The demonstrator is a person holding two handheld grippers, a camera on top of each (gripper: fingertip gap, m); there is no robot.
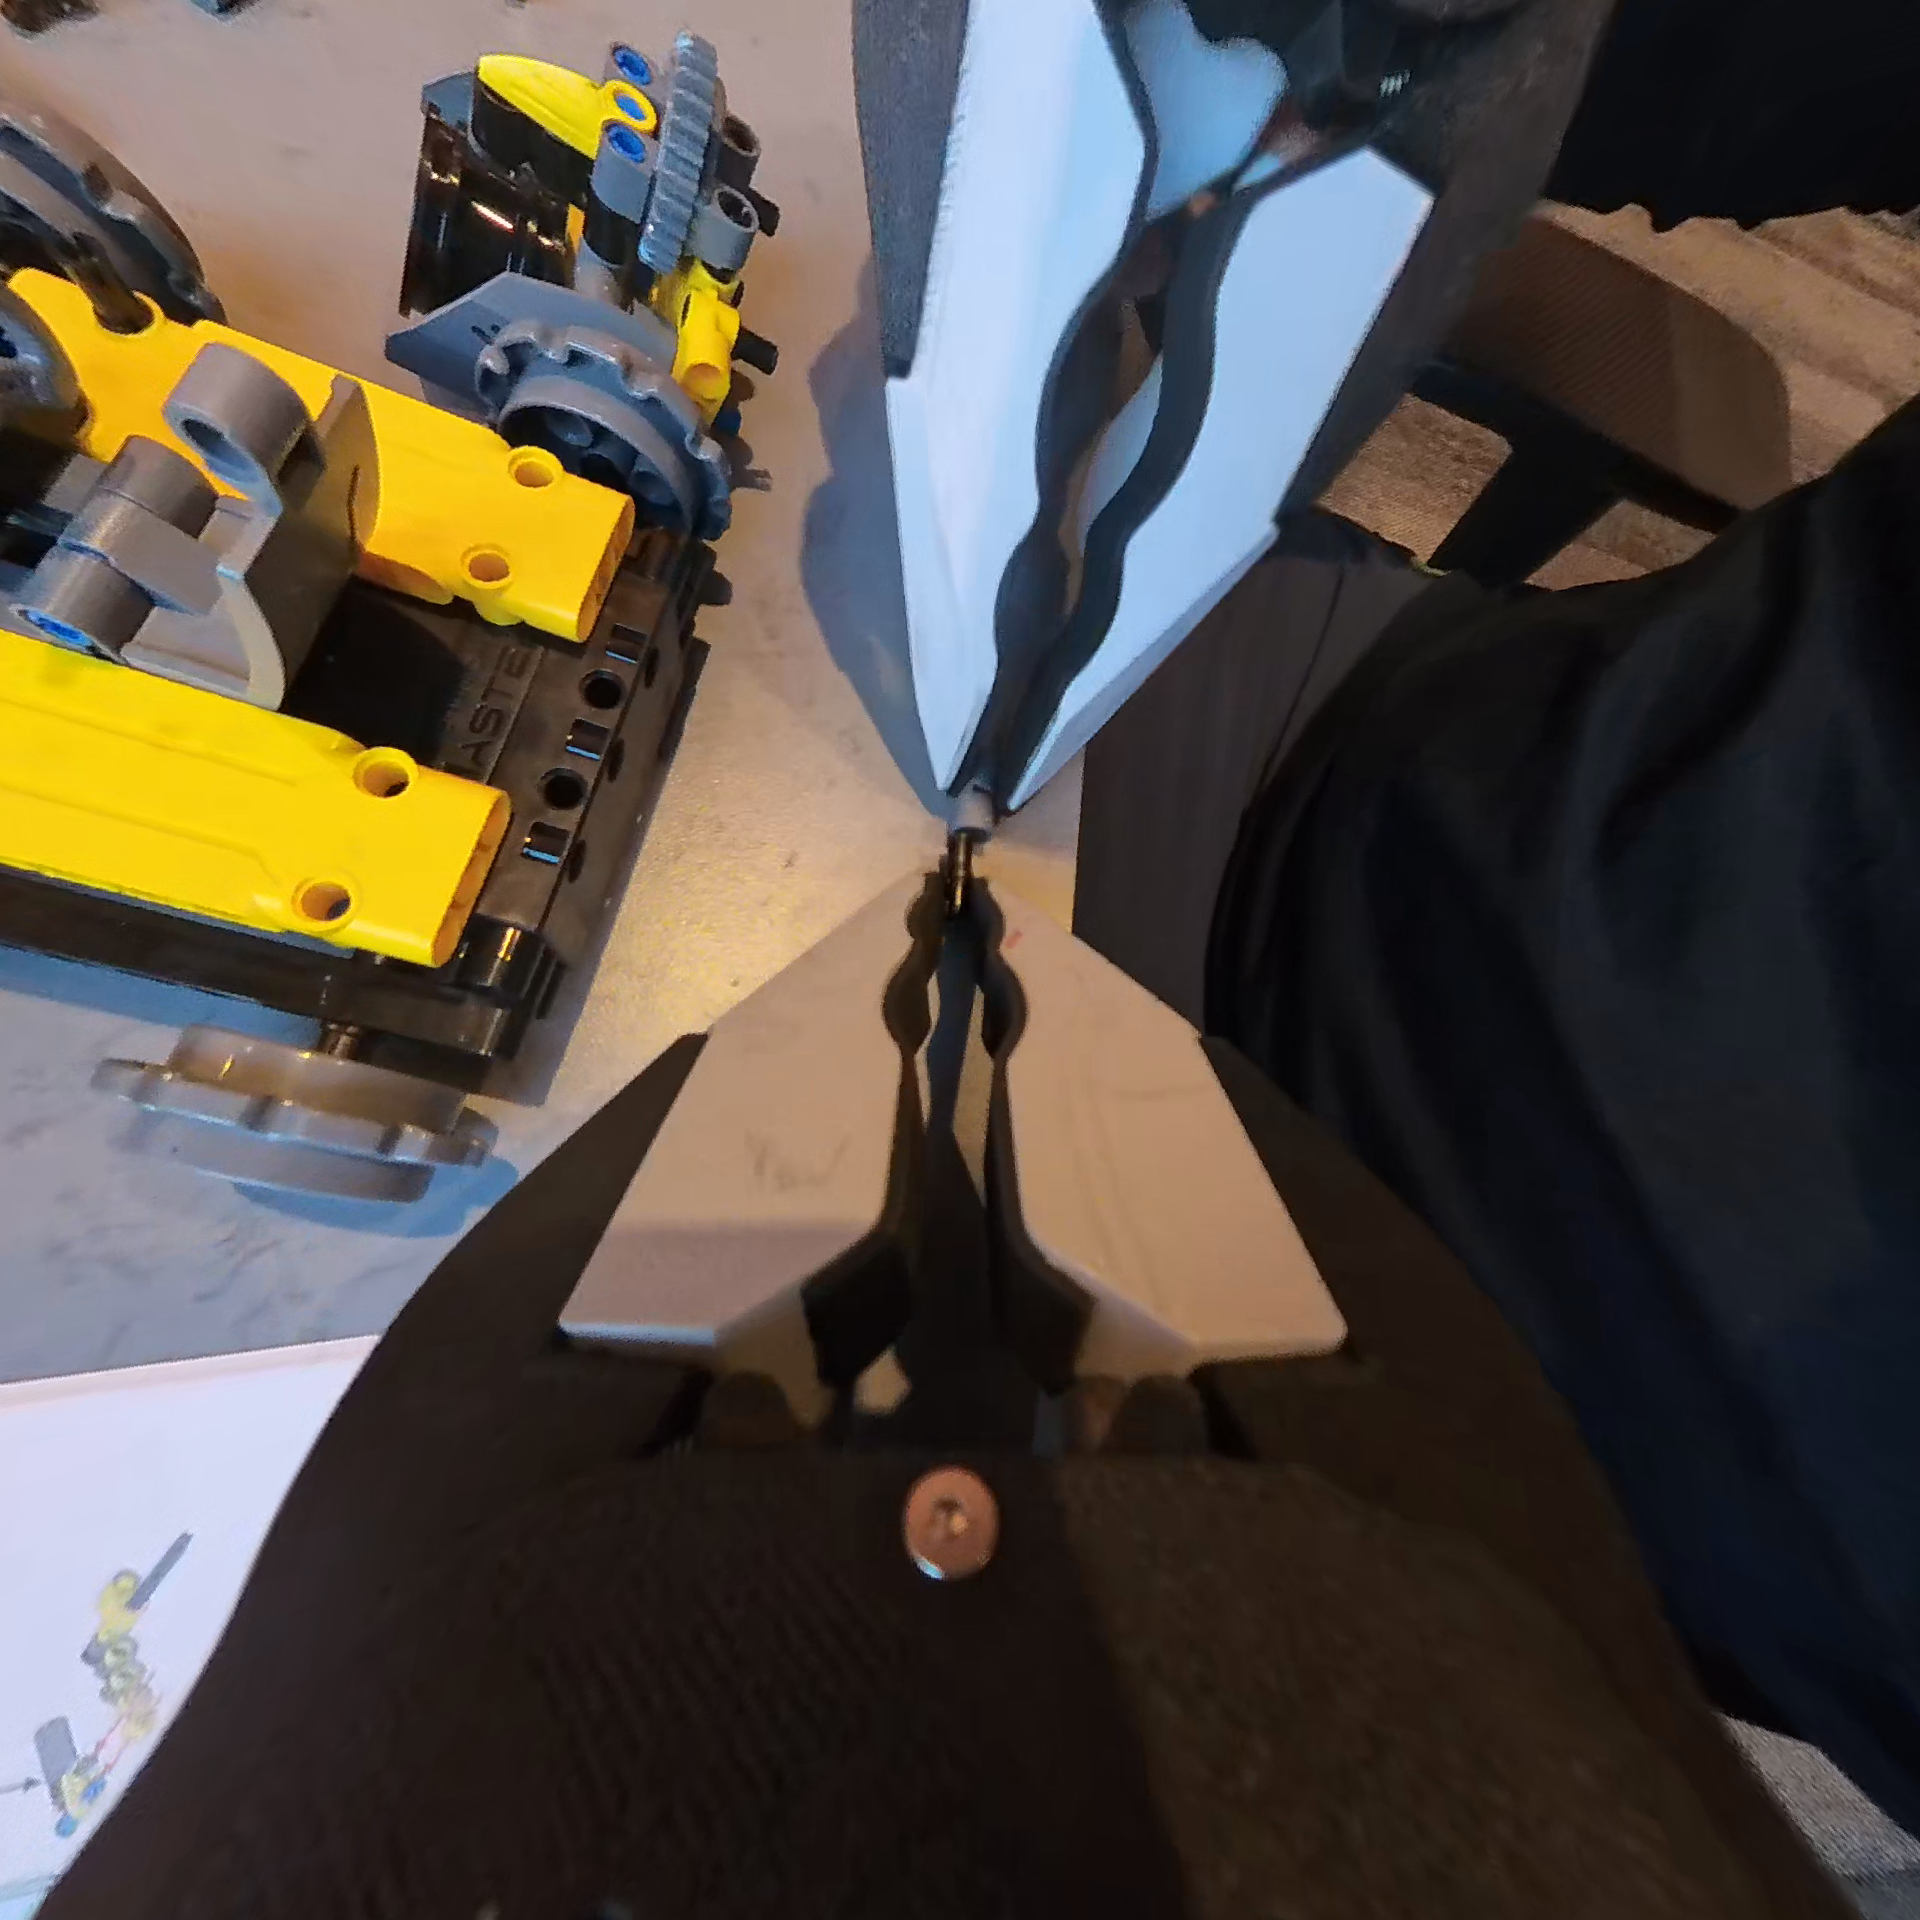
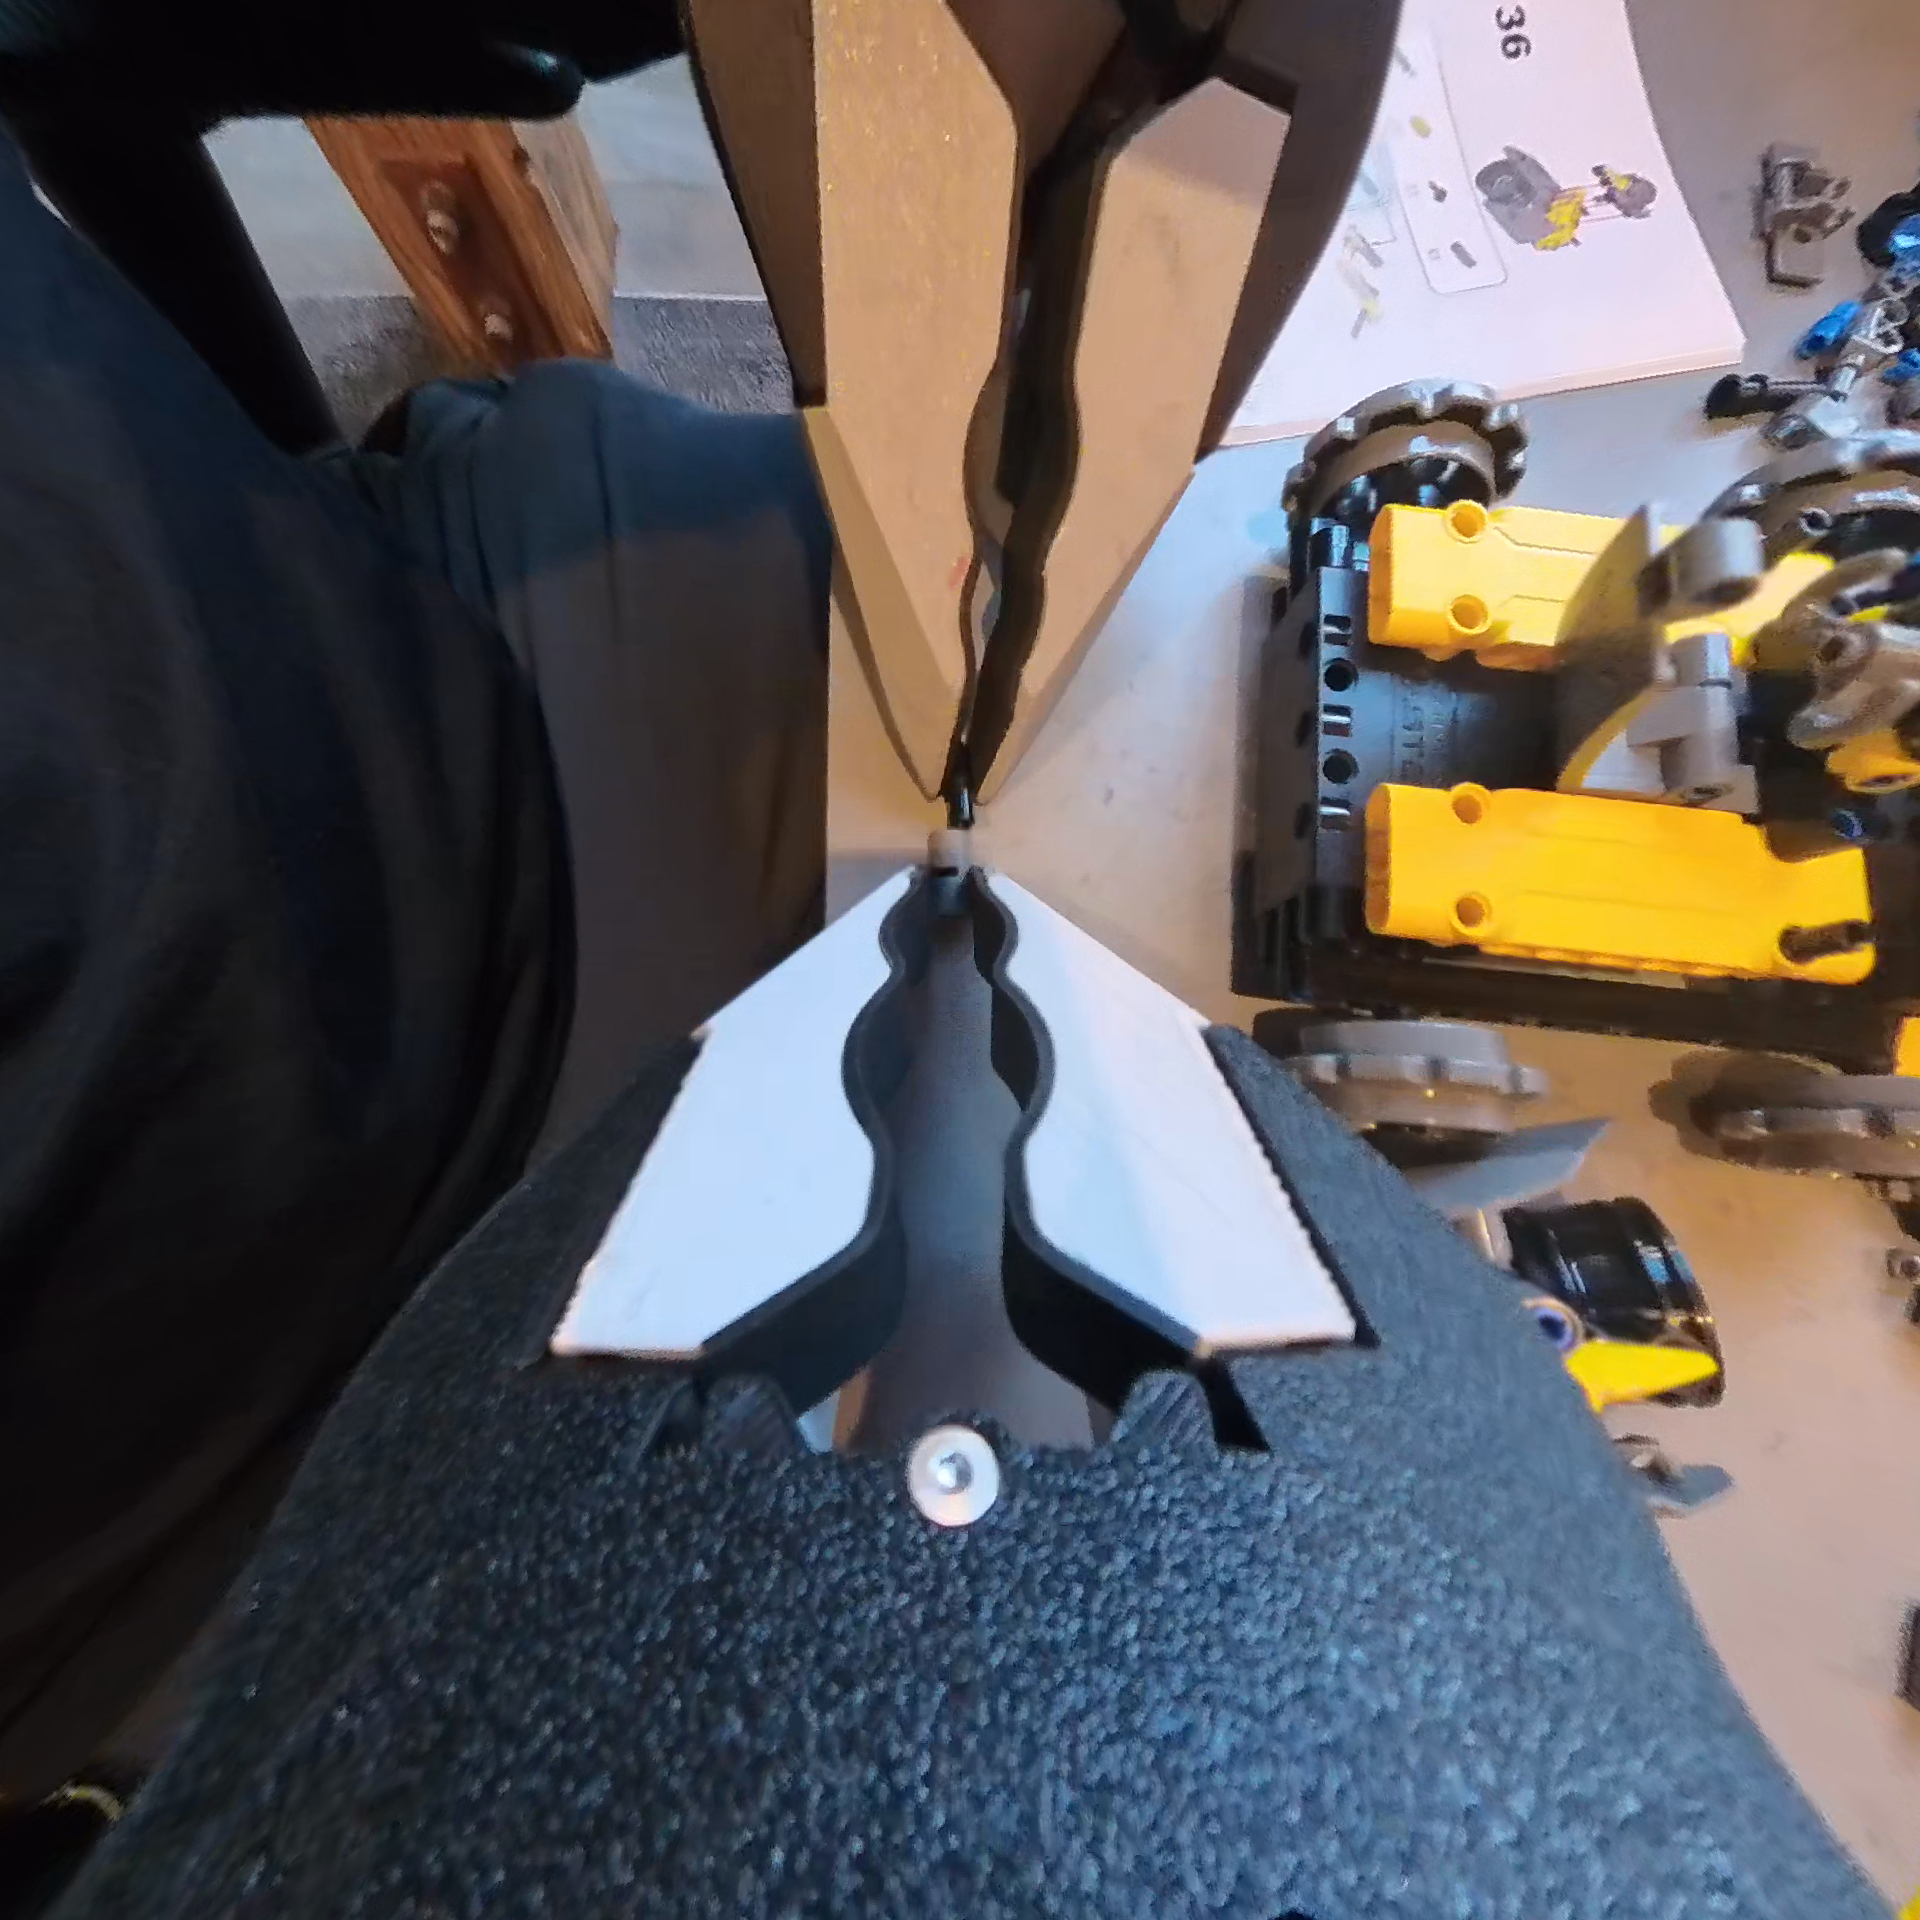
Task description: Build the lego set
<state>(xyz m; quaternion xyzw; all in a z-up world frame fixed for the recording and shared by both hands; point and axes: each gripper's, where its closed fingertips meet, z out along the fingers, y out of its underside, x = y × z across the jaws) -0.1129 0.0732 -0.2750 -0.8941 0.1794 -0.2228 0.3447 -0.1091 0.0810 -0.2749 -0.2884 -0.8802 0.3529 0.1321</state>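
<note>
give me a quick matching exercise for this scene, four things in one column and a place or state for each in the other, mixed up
Things:
1. left gripper
2. right gripper
3. instruction booklet
4. yellow and black model

Places or states:
a. lies open on the table, behind the model in the right wrist view
b. shut on the black pin
c. stands on the table beside both grippers
d. shut on the small grey bush

Pairs: 1-b, 2-d, 3-a, 4-c

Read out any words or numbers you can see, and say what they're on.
I don't repeat writing; this is only where it stands.
Instruction booklet: a printed number at the page's corner.
Black block of the yellow model: raised lettering, partly hidden.
</note>
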